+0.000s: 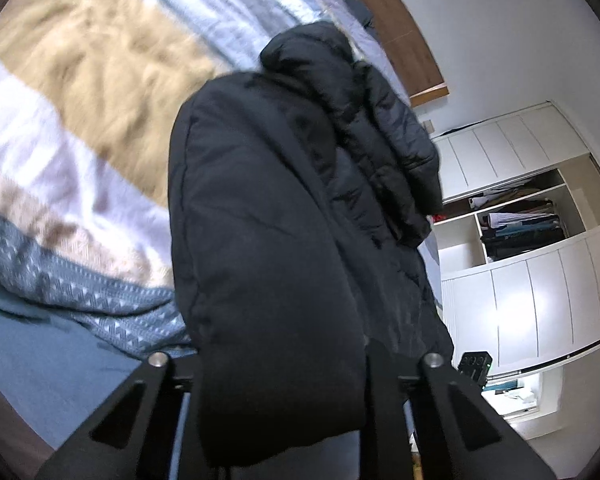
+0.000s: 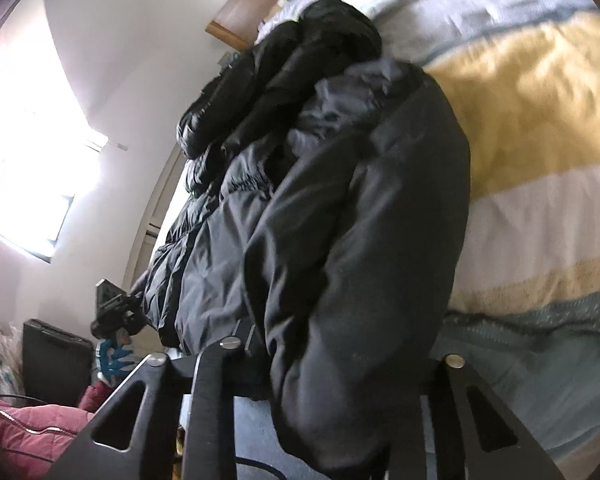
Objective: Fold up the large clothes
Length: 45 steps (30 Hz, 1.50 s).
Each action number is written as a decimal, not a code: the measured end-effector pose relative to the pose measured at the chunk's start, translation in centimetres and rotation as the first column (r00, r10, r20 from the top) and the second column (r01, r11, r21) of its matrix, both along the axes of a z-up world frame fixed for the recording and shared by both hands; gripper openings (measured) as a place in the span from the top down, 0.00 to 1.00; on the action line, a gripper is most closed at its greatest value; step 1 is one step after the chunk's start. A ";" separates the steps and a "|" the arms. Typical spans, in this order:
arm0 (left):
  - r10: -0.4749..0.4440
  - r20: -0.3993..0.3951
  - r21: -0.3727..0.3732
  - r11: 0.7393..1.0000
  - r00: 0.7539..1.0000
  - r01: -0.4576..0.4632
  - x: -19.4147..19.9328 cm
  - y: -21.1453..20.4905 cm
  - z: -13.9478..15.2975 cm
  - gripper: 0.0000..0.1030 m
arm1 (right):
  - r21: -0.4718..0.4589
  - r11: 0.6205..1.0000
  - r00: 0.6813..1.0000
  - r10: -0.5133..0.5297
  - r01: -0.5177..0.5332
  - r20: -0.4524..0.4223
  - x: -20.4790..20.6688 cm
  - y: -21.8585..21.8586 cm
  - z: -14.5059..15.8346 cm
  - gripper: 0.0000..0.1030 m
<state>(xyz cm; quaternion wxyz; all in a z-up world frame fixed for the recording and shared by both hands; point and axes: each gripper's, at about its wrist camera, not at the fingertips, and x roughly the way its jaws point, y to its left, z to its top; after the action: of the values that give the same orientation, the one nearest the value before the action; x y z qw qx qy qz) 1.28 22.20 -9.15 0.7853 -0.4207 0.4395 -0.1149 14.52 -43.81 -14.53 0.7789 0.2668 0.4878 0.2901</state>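
black padded jacket [image 1: 268, 216]: bulky, quilted, lifted at its near end over the bed [image 1: 32, 364], the rest trailing away toward the wooden headboard [image 1: 412, 40]. hood end bunched at the far side.

left gripper [image 1: 284, 420]: a thick fold of the jacket sits between its fingers, which are pinched on the fabric; fingertips hidden by the cloth. also seen in the right wrist view [image 2: 118, 310], at the jacket's far edge, held by a hand in a blue glove [image 2: 114, 358].

right gripper [image 2: 312, 412]: fingers closed on another thick fold of the jacket [image 2: 360, 240]; tips covered by fabric.

bed cover [image 1: 80, 92]: stripes of white, tan, yellow and grey-blue pattern, spread beneath and beside the jacket.

white wardrobe [image 1: 540, 288]: beside the bed, one open compartment with stacked clothes [image 1: 520, 232].

window [image 2: 28, 168]: bright, on the wall. pink quilted cloth [image 2: 24, 428] and a dark case [image 2: 56, 364] lie low near it.
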 end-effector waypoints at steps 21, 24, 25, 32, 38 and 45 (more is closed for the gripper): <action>0.207 0.273 -0.382 0.919 0.939 -0.091 8.3 5.0 13.4 0.89 | 0.298 0.950 0.941 -0.182 0.093 0.285 9.6 -2.5 12.3 0.86; 0.257 0.256 -0.459 0.881 0.932 -0.117 12.1 5.4 14.2 0.89 | 0.363 0.927 0.937 -0.206 0.094 0.282 13.4 -2.5 13.6 0.86; 0.261 0.249 -0.469 0.875 0.933 -0.120 13.6 5.4 14.5 0.89 | 0.372 0.923 0.936 -0.213 0.100 0.279 14.6 -2.4 13.9 0.86; 0.302 0.216 -0.401 0.895 0.928 -0.198 27.8 5.8 16.9 0.89 | 0.370 0.891 0.910 -0.357 0.264 0.211 25.9 -0.7 15.4 0.86; 0.354 0.130 -0.276 0.910 0.926 -0.309 40.2 5.5 14.4 0.89 | 0.266 0.863 0.864 -0.478 0.429 0.158 34.9 1.9 13.7 0.82; 0.346 0.068 0.024 0.937 0.936 -0.349 51.1 4.9 8.3 0.86 | 0.108 0.840 0.834 -0.541 0.531 0.105 44.8 3.8 8.8 0.80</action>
<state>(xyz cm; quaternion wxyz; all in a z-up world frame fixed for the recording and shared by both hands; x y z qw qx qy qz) 52.39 27.09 -0.83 0.8142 -0.4736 0.3352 0.0204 59.29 -40.04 -5.78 0.8489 0.4017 0.3300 0.0952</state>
